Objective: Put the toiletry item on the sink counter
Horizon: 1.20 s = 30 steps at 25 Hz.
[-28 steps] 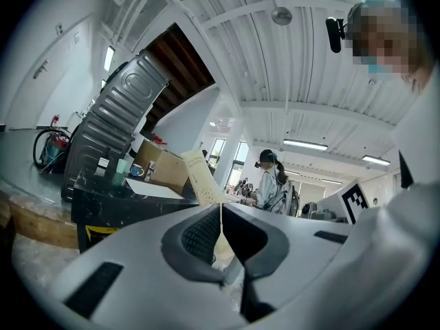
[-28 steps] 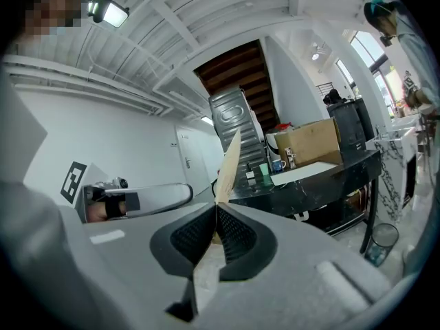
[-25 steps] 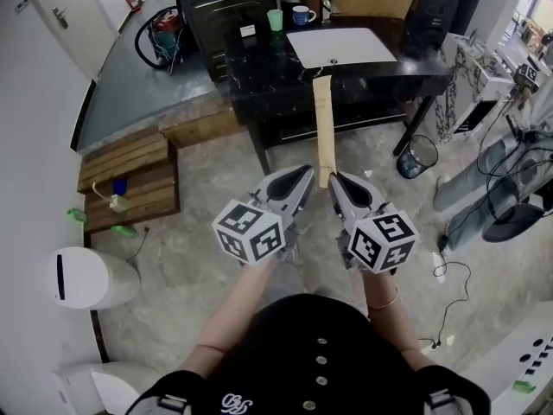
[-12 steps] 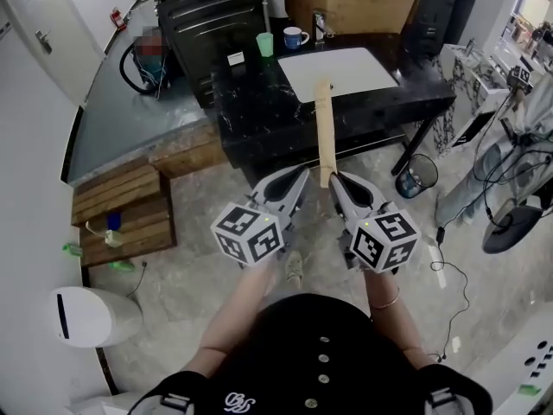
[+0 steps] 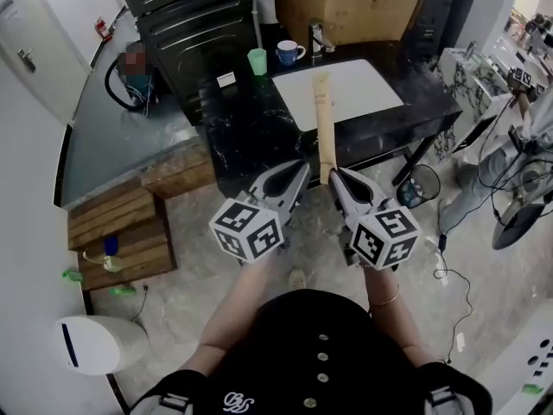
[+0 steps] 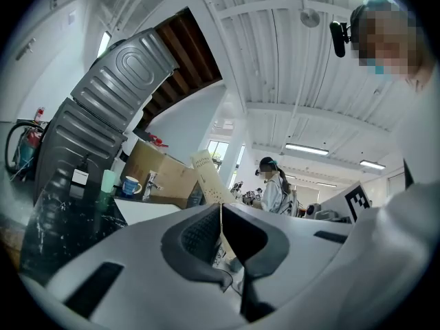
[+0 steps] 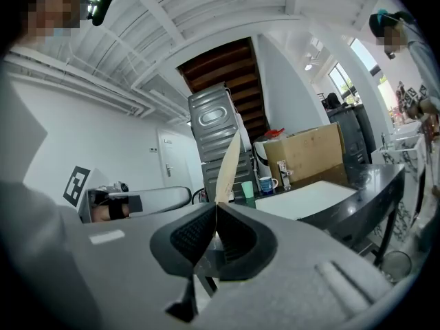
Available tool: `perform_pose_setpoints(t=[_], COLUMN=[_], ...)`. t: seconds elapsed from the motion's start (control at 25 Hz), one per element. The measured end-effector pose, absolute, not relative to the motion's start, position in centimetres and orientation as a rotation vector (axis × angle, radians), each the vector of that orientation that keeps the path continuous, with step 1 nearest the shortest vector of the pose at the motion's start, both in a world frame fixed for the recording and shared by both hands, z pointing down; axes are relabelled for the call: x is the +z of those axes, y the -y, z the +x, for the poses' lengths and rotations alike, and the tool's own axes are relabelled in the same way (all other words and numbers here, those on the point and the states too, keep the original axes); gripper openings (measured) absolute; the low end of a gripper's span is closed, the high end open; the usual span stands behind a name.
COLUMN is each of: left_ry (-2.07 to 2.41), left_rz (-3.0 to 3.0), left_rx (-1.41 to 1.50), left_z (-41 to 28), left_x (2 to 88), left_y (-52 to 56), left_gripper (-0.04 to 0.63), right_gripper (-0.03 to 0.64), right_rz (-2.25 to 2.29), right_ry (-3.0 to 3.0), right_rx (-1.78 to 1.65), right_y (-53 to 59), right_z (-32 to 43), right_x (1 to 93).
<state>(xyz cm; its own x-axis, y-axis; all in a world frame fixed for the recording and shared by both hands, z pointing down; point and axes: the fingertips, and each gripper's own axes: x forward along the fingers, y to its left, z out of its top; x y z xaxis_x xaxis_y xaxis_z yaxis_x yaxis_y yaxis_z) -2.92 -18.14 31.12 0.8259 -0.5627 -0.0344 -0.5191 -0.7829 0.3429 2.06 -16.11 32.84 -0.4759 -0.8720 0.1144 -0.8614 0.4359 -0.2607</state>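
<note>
The toiletry item is a long, flat tan pack. It stands upright with its lower end pinched in my right gripper, which is shut on it. In the right gripper view the pack rises edge-on from between the closed pads of that gripper. My left gripper hangs just left of it, its jaws shut with nothing between them. From the left gripper the pack shows just beyond the jaws. Both grippers hover in front of the black sink counter, with its white basin.
On the counter's back edge stand a green cup, a blue mug and a faucet, with a cardboard box behind. A black bin sits at the right, wooden pallets and a white bin at the left.
The counter has come closer under the grippers, so the pack's top now overlaps the basin. Both grippers keep their pose, and the grip on the pack is unchanged.
</note>
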Motion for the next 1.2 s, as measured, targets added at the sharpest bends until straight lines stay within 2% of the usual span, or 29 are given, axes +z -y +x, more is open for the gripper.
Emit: perform_pose_setpoints(t=[0.68,1.2], left_ry=[0.789,0.773], left_rz=[2.637,2.578], left_rx=[-0.121,-0.109], left_z=[-1.8,2.6], left_x=[34.2,35.6], left_y=[25.2,30.3], left_gripper=[0.017,0.017], right_gripper=[0.006,0.006], right_rz=[-1.598,-1.511], right_ry=[-2.557,-2.588], right_rx=[-0.600,-0.701], right_y=[21.8,27.1], right_z=[3.4,7.1], right_x=[35.3,36.0])
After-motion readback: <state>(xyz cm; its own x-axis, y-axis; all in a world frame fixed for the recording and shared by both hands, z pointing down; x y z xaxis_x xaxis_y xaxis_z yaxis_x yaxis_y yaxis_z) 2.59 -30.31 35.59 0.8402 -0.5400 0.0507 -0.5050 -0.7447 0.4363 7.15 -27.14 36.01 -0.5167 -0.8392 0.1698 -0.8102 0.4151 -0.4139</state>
